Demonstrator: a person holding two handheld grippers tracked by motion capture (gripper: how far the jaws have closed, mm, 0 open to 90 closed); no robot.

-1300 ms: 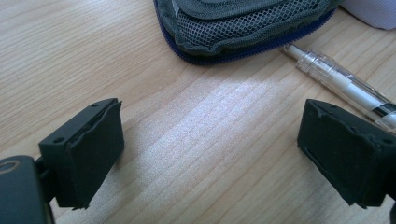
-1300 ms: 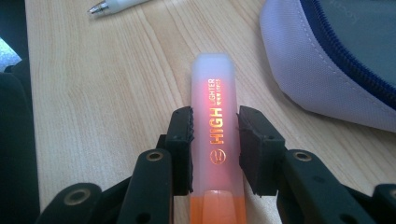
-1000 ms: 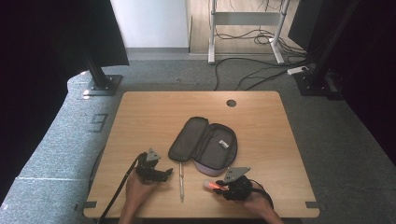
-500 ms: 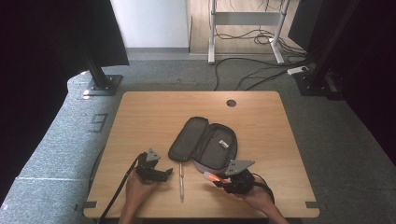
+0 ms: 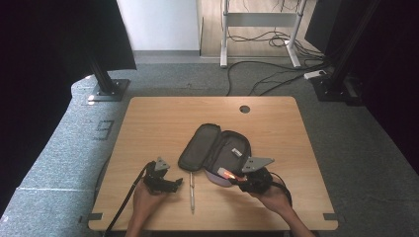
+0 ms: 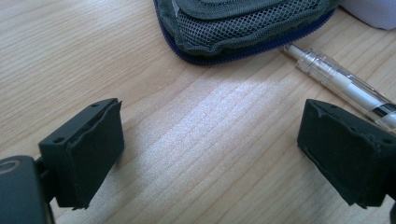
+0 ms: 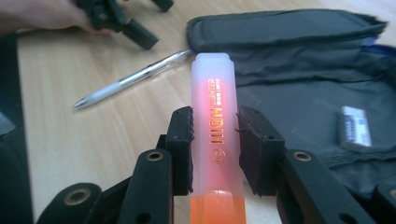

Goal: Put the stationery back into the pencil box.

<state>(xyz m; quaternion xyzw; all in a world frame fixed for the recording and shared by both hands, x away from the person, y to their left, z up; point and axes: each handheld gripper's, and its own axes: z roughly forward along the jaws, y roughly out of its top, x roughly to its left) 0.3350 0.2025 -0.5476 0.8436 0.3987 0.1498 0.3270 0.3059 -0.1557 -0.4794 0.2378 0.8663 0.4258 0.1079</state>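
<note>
From the high view, a person works two hand-held grippers at a wooden table (image 5: pixel 148 128); an open pencil case (image 5: pixel 215 152) lies unzipped at the centre, a clear pen (image 5: pixel 192 190) rests on the wood just in front of its left half, and the right gripper (image 5: pixel 236 178) holds an orange highlighter (image 5: pixel 226 173) over the case's near right edge, while the left gripper (image 5: pixel 174 182) sits low on the table just left of the pen. In the left gripper view, the jaws stand wide apart with nothing but bare wood between them; the pen (image 6: pixel 343 86) lies just beyond the right-hand jaw and the pencil case's zipped edge (image 6: pixel 233 32) runs across the top. In the right gripper view, both pads press on the highlighter (image 7: pixel 215 126) at its frosted cap, which points toward the open pencil case (image 7: pixel 299 93); a small white eraser (image 7: pixel 355 127) already sits in the right-hand half, and the pen (image 7: pixel 135 78) lies on the table to the left, near the left gripper (image 7: pixel 126 21). The step in hand looks like the carry of the highlighter to the case; the next move likely calls for lowering it over the lining clear of the eraser, then opening the jaws.
</note>
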